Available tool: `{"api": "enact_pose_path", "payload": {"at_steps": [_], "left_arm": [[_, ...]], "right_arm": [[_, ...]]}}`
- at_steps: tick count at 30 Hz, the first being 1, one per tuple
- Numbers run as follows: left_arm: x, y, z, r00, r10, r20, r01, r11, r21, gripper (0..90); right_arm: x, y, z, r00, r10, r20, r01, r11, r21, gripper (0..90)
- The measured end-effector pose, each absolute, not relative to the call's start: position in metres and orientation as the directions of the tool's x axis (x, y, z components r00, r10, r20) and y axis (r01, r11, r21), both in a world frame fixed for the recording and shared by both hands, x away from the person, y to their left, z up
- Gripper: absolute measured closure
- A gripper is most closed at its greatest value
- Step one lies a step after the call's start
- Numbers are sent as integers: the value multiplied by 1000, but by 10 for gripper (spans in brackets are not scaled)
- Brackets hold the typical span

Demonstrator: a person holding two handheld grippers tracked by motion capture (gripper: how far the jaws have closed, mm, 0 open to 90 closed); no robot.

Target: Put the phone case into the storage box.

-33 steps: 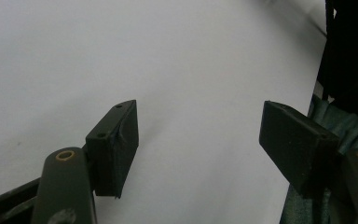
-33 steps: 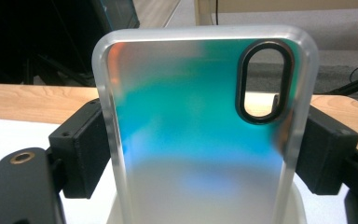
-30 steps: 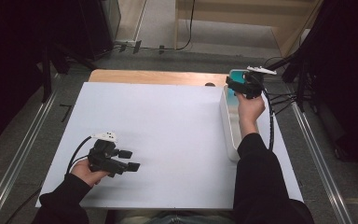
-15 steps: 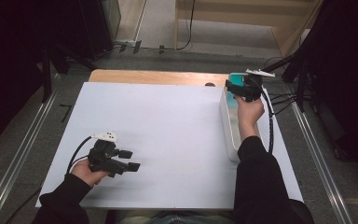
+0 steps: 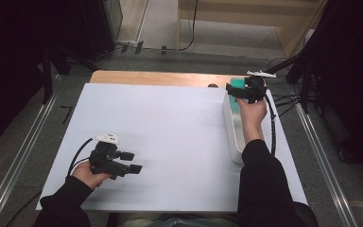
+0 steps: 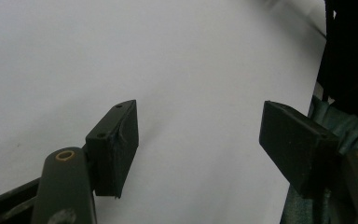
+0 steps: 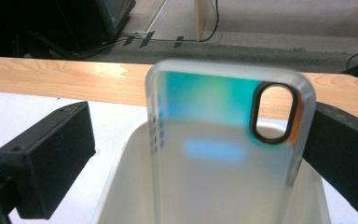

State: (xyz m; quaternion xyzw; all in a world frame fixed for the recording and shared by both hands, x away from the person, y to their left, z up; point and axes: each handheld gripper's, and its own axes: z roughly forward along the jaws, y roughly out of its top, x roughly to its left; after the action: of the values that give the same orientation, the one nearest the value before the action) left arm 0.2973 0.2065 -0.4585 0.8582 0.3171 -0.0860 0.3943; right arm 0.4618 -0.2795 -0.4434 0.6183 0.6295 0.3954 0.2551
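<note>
A translucent phone case [image 7: 223, 154] with a teal sheen and a black-ringed camera hole stands upright in a white bin [image 7: 116, 186]. My right gripper [image 7: 200, 154] is open around it. The right jaw is against the case's edge and the left jaw stands apart from it. From above, the right gripper [image 5: 231, 90] hovers over the far end of the bin [image 5: 232, 132], with the teal case [image 5: 237, 83] just behind it. My left gripper [image 5: 132, 161] rests low over the white sheet at the near left. In its own view the left gripper [image 6: 198, 140] is open, with bare sheet between its jaws.
A white sheet [image 5: 170, 132] covers most of the wooden table [image 5: 156, 78], whose bare strip shows at the far edge. The long bin lies along the sheet's right side. Cables [image 5: 283, 101] trail off the table's right edge. Metal rails run along the floor on both sides.
My right gripper has shifted slightly over the far end of the bin. My left gripper has stayed where it was.
</note>
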Motion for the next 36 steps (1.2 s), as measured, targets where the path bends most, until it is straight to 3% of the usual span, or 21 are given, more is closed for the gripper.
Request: {"api": "enact_pose_path", "payload": {"at_steps": [21, 36], "left_arm": [[297, 206, -458, 783, 479, -397, 613, -487, 622, 283], [298, 207, -459, 782, 480, -397, 613, -484, 624, 284]], "right_arm": [[455, -286, -432, -76, 979, 191, 588, -111, 801, 0], [438, -279, -416, -181, 961, 209, 614, -55, 788, 0]]}}
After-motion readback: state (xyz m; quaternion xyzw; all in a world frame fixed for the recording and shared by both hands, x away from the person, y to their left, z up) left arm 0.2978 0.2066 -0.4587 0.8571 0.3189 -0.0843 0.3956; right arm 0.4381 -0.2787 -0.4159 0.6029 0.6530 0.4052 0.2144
